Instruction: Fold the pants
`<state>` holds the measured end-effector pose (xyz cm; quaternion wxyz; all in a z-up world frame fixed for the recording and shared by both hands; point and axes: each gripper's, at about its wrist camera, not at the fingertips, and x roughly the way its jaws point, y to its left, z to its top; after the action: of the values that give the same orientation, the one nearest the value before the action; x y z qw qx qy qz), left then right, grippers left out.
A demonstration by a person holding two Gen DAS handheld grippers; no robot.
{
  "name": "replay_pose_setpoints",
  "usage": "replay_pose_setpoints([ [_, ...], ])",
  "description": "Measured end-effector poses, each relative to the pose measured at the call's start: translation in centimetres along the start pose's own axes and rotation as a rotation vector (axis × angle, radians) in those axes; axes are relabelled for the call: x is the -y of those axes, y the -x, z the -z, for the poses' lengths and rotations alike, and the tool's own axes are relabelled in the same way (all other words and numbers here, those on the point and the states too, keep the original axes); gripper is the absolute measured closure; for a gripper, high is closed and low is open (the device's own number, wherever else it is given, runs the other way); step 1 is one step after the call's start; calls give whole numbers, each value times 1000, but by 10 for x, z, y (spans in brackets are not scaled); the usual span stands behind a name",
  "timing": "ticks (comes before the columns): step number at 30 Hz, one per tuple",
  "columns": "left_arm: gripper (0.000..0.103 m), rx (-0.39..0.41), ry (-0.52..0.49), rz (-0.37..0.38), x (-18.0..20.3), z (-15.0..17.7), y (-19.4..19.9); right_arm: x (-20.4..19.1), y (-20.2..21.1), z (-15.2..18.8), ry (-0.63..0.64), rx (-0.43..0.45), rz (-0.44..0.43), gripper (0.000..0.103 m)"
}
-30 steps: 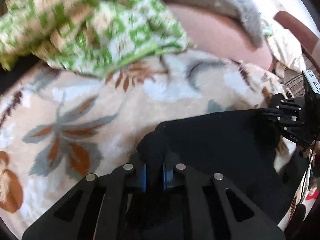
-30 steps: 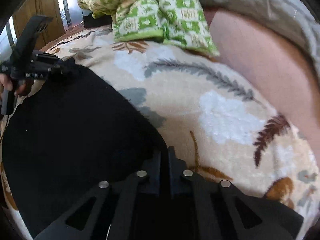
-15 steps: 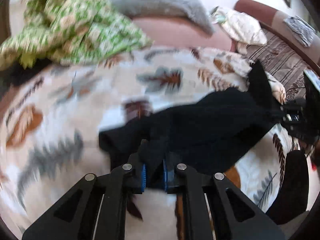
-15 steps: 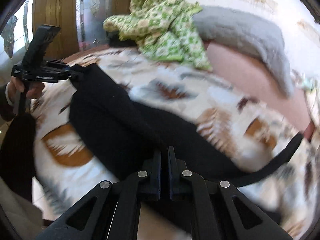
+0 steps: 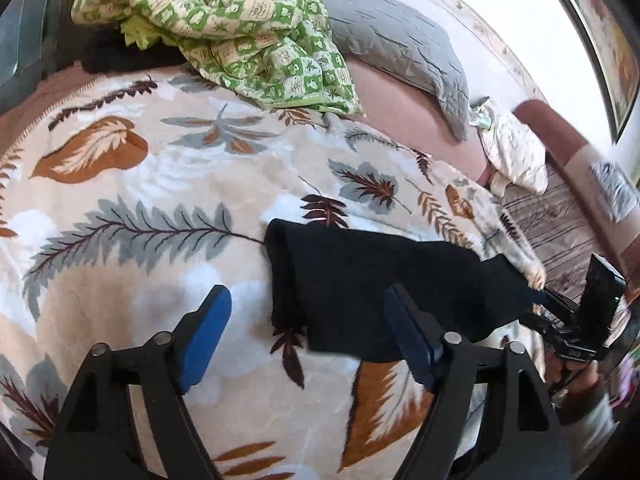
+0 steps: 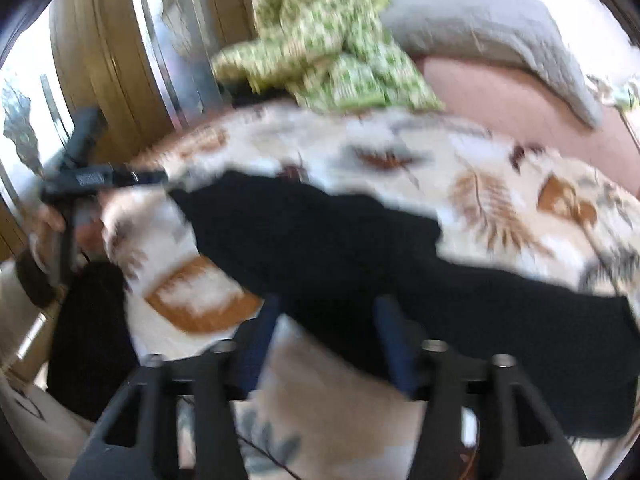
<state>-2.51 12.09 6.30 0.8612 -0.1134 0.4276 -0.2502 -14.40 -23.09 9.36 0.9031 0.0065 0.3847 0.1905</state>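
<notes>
a home bedroom: a bed (image 5: 404, 120) under a leaf-print blanket (image 5: 132, 184), a crumpled green checked quilt (image 5: 256, 40), a grey pillow (image 5: 396, 48), and wooden wardrobe doors (image 6: 112, 64) beside it.

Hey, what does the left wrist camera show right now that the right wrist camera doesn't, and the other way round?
Only the left wrist view shows the striped seat at the far right, and the right gripper seen from outside. Only the right wrist view shows the wooden door and the left gripper from outside. Both share the black pants lying on the leaf-print blanket, the green checked quilt and the grey pillow. In both, the jaws have just been opening and no longer pinch the pants.
</notes>
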Motion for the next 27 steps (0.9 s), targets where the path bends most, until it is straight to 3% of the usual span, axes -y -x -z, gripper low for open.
replay_pose_setpoints([
  [2,19,-26,6,18,1,-1,-7,7,-5,-14,-8,23,62,34],
  [5,19,-110,-36,-19,11,3,-31,35,-30,-30,-108,-5,135,34],
  [9,22,-184,-113,-52,29,11,-61,72,-84,-31,-266,-126,71,34],
  [10,29,-194,-134,-65,34,12,-66,74,-94,-30,-271,-149,47,53],
  [11,52,-203,-160,-81,39,11,-70,72,-102,-30,-259,-159,68,70],
  [12,68,-206,-182,-109,42,9,-72,71,-101,-31,-243,-140,105,91],
  [13,71,-199,-204,-138,43,6,-73,74,-97,-34,-259,-110,96,93],
  [16,79,-170,-174,-121,37,-3,-67,90,-81,-37,-377,7,63,94],
  [20,80,-181,-149,-163,28,3,-76,80,-120,-28,-332,-93,129,91],
  [23,78,-167,-164,-181,34,5,-72,77,-121,-23,-339,-68,160,82],
  [26,75,-120,-150,-202,38,-1,-55,85,-85,-19,-419,-50,101,58],
  [27,75,-95,-145,-205,39,-2,-48,88,-57,-14,-436,-2,127,49],
])
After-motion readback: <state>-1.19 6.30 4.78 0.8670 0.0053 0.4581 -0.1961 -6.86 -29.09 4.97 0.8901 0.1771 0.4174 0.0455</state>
